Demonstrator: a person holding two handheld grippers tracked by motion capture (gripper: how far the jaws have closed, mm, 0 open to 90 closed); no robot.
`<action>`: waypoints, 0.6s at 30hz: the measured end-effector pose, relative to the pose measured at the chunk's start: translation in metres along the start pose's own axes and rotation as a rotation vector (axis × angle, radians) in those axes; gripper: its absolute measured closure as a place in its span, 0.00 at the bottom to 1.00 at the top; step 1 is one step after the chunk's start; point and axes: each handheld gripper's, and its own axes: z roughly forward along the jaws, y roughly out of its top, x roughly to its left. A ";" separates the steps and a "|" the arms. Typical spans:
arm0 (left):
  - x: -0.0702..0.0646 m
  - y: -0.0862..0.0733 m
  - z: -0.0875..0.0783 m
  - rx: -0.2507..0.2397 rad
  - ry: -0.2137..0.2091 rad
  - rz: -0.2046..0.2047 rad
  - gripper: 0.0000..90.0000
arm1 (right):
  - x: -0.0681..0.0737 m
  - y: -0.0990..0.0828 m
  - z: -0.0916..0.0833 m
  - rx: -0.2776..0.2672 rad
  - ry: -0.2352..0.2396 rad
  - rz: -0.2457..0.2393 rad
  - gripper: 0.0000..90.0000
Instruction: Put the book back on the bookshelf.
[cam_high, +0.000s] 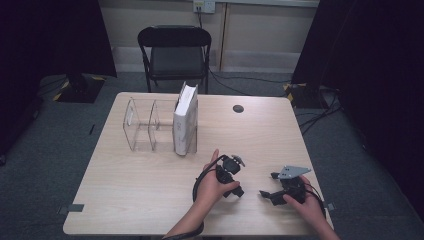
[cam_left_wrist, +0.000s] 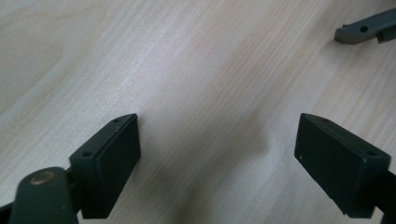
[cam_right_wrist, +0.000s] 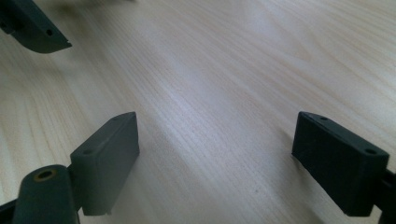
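My left gripper (cam_high: 238, 186) lies low over the wooden table (cam_high: 150, 200) near its front edge, held in a hand and pointing right. In the left gripper view its jaws stand wide apart (cam_left_wrist: 217, 154) with just bare wood between them. My right gripper (cam_high: 268, 185), with a grey three-cornered plate (cam_high: 293, 171) on top, faces it from the right. It is open too (cam_right_wrist: 215, 154), with nothing between its fingers. Each gripper view catches a jaw tip of the other gripper at a top corner (cam_left_wrist: 364, 30) (cam_right_wrist: 35, 28).
A clear plastic rack (cam_high: 142, 125) with upright dividers stands at the table's back left, a white book (cam_high: 186, 120) upright in its rightmost slot. A round cable hole (cam_high: 238, 108) is at the back. A black folding chair (cam_high: 175, 50) stands behind the table.
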 end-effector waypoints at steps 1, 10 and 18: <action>0.000 0.000 0.000 -0.001 0.002 0.005 0.13 | 0.000 0.000 0.000 0.000 0.000 0.000 0.16; -0.007 -0.006 0.006 -0.017 0.043 0.122 0.03 | 0.000 0.000 0.000 0.000 -0.001 0.000 0.16; -0.009 -0.009 0.008 -0.024 0.060 0.163 0.00 | 0.000 0.000 0.000 0.000 -0.001 0.000 0.16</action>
